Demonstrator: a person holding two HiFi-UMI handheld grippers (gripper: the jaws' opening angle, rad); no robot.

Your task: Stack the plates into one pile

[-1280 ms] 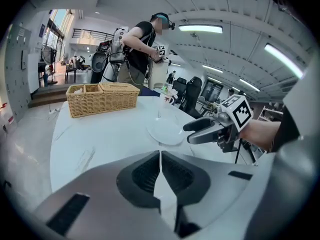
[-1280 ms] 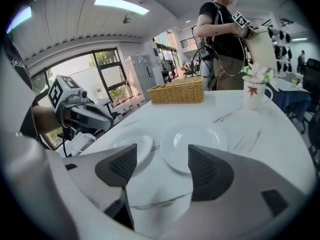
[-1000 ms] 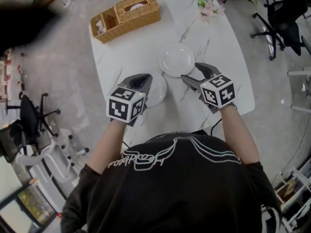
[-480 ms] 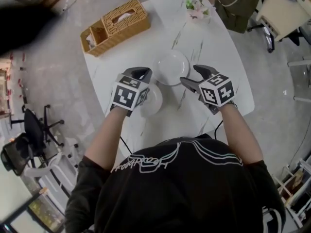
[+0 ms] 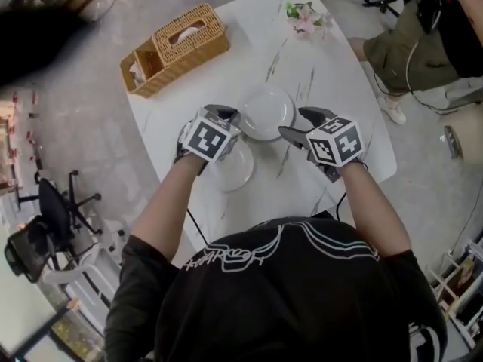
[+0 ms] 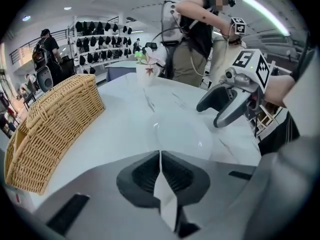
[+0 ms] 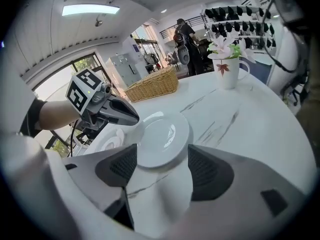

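Two white plates lie on the white marble table (image 5: 332, 66). The far plate (image 5: 266, 113) sits between the tips of both grippers. The near plate (image 5: 230, 168) lies partly under my left hand. My left gripper (image 5: 225, 113) hovers at the far plate's left rim, jaws shut with nothing in them. In the left gripper view that far plate (image 6: 182, 136) lies just ahead of the left gripper (image 6: 160, 156). My right gripper (image 5: 292, 121) stands open at the far plate's right rim. In the right gripper view the far plate (image 7: 160, 136) lies just beyond the open right gripper (image 7: 162, 166).
A wicker basket (image 5: 177, 47) stands at the table's far left, and a white vase of flowers (image 5: 306, 17) at the far edge. A person (image 5: 423, 29) is close to the table's far right corner. An office chair (image 5: 45, 217) stands on the floor at left.
My left gripper has moved forward off the near plate up to the far plate's left rim. The right gripper has stayed beside the far plate. The head view has shifted.
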